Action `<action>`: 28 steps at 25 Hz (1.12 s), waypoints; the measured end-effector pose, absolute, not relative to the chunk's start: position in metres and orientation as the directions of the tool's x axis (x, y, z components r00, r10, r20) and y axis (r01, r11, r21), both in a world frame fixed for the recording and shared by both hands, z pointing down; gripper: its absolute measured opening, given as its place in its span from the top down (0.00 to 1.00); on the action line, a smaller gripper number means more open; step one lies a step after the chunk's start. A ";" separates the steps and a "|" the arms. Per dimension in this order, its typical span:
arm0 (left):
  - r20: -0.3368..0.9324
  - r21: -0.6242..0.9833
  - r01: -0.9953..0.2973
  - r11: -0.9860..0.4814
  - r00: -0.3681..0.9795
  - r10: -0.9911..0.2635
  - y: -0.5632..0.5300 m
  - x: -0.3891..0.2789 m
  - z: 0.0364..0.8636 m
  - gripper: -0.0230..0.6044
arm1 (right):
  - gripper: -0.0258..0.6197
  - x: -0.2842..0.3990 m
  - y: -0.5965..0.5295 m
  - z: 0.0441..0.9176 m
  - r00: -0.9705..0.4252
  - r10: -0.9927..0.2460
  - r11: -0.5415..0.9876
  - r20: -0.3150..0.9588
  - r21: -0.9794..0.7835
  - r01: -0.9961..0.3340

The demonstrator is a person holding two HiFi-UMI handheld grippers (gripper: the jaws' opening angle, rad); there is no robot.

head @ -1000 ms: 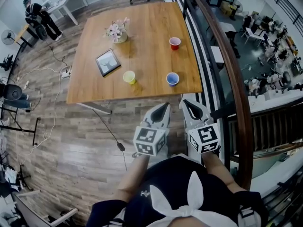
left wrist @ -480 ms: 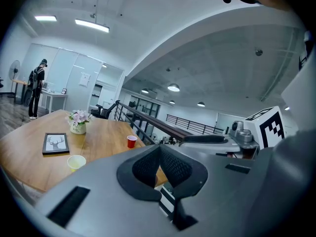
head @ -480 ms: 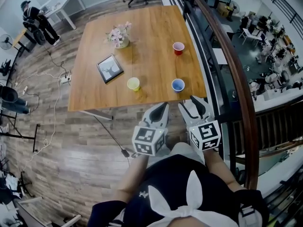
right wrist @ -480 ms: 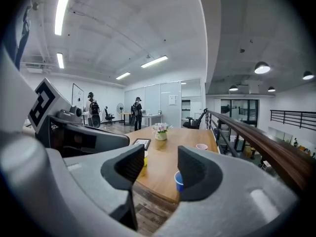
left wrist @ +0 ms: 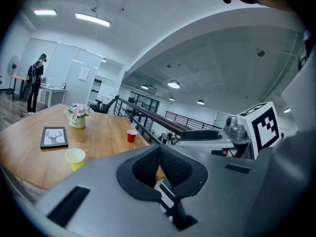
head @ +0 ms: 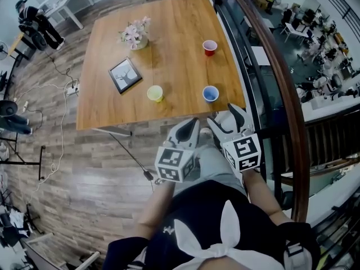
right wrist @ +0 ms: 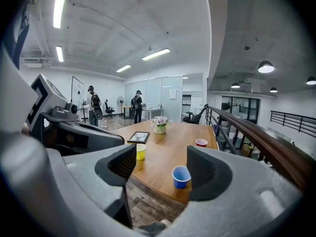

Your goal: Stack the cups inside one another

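Observation:
Three cups stand apart and upright on the wooden table point(head: 180, 27): a red cup point(head: 209, 47) far right, a yellow cup point(head: 154, 93) and a blue cup point(head: 210, 93) near the front edge. Both grippers hang short of the table's front edge, over the floor. My left gripper point(head: 193, 122) is shut and empty; its pads meet in the left gripper view point(left wrist: 159, 149), with the yellow cup point(left wrist: 75, 158) and red cup point(left wrist: 132, 135) beyond. My right gripper point(head: 223, 113) is opening with nothing held; the distant blue cup point(right wrist: 180, 176) shows through the gap between its jaws.
A framed picture point(head: 125, 75) and a flower pot point(head: 135, 35) sit on the table's left half. A curved railing point(head: 270, 66) runs close along the table's right side. Cables point(head: 62, 122) lie on the floor to the left; a person point(head: 36, 24) stands far back left.
The right gripper's jaws have gone from shut to wide apart. Both grippers have drawn nearer to the table's front edge.

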State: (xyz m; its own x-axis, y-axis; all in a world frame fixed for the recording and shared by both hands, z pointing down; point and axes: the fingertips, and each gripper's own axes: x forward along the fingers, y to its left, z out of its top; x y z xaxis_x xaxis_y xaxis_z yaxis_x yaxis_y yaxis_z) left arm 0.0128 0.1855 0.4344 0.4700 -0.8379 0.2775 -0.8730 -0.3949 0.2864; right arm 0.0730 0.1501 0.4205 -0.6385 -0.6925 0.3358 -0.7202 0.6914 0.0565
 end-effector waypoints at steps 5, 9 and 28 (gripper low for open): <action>0.298 0.288 -0.879 -0.379 0.459 -0.837 0.171 0.008 0.442 0.94 | 0.45 0.074 0.134 0.434 -0.632 -0.684 0.690 0.365 0.043 -0.723; 0.304 0.291 -0.879 -0.378 0.460 -0.834 0.151 0.004 0.444 0.94 | 0.42 0.071 0.115 0.441 -0.629 -0.675 0.696 0.385 0.048 -0.717; 0.378 0.332 -0.891 -0.309 0.426 -0.822 0.066 -0.011 0.469 0.94 | 0.40 0.061 0.032 0.499 -0.628 -0.581 0.734 0.518 -0.001 -0.680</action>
